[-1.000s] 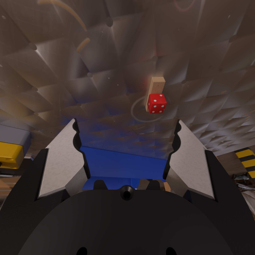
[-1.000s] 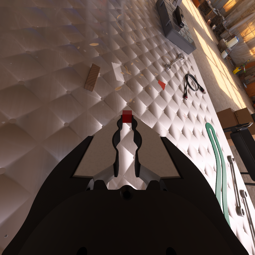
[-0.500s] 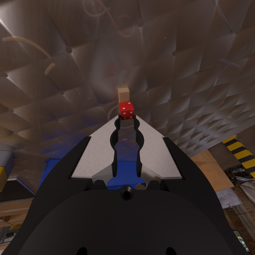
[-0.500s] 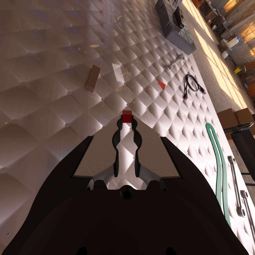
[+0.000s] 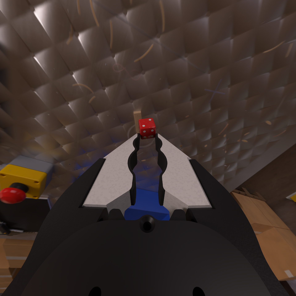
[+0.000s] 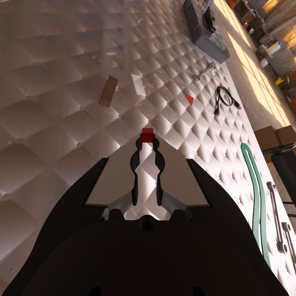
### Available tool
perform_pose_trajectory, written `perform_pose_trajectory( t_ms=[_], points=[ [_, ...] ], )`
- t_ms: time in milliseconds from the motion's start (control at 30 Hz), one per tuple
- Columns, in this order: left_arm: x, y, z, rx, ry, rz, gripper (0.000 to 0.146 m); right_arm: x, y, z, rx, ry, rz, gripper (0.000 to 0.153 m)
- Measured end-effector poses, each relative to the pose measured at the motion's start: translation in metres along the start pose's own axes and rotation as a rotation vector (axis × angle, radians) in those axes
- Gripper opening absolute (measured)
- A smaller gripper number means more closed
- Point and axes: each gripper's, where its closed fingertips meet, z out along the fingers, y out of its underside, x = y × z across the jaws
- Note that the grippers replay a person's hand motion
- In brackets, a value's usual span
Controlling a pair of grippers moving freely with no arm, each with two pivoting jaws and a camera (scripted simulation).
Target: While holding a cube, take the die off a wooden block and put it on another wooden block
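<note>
Die [image 5: 146, 128] is pinched in my left gripper [image 5: 147, 136], right gripper [image 6: 147, 137] clamping the cube [image 6: 147, 135], next up: carry it over to the other wooden block [image 6: 109, 91].

Die [image 5: 146, 128] between left tongs' [image 5: 147, 136] tips, wooden block [image 5: 137, 118] just behind it

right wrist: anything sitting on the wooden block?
No. The wooden block lies flat on the table with its top bare.
</note>
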Motion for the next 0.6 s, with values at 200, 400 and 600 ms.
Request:
perform_pose_trajectory(
  t_ms=[200, 400, 600],
  points=[
    [0.047, -0.050, -0.057, 0.078, -0.003, 0.166, 0.019, -0.001, 0.001, 0.000, -0.005, -0.005, 0.000, 0.011],
    [0.123, -0.148, -0.043, 0.126, 0.143, 0.489, 0.019, -0.003, 0.004, 0.001, -0.016, -0.026, 0.015, 0.012],
    [0.168, -0.231, 0.028, 0.106, 0.231, 0.667, 0.019, -0.002, 0.006, 0.000, -0.022, -0.037, 0.029, 0.011]
  ],
)
